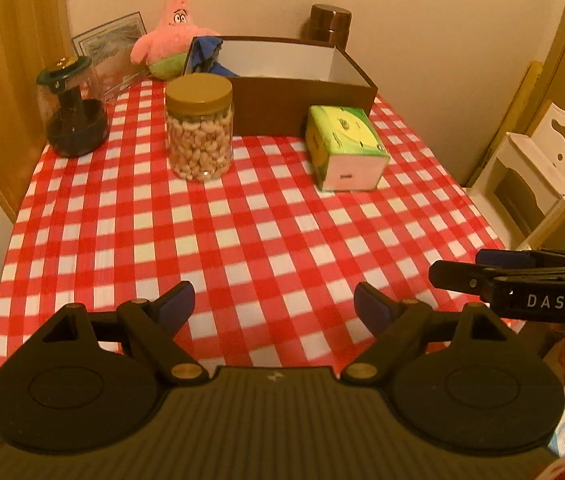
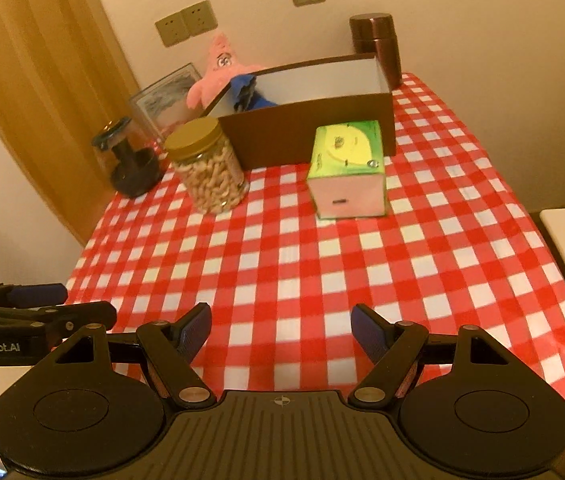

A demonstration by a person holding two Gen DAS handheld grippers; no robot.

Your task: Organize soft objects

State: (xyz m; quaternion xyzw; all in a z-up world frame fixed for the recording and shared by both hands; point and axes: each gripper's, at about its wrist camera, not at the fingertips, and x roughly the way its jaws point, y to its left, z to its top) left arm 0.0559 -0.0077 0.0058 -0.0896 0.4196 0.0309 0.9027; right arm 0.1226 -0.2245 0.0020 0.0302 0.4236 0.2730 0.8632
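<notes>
A pink star plush (image 1: 166, 38) (image 2: 218, 72) sits at the far left behind a brown open box (image 1: 302, 100) (image 2: 314, 120). A blue cloth (image 1: 206, 54) (image 2: 248, 94) lies in the box's left end. A green tissue pack (image 1: 344, 148) (image 2: 348, 170) lies in front of the box. My left gripper (image 1: 274, 308) is open and empty over the near tablecloth; it also shows in the right wrist view (image 2: 42, 300). My right gripper (image 2: 280, 326) is open and empty beside it, seen from the side in the left wrist view (image 1: 466, 270).
A jar of nuts (image 1: 200, 134) (image 2: 212, 168) and a dark glass jar (image 1: 72, 114) (image 2: 128, 160) stand on the left. A brown canister (image 1: 328, 26) (image 2: 378, 46) stands behind the box. A framed picture (image 1: 110, 48) leans at the back left. The red checked tablecloth (image 1: 242, 240) covers the table.
</notes>
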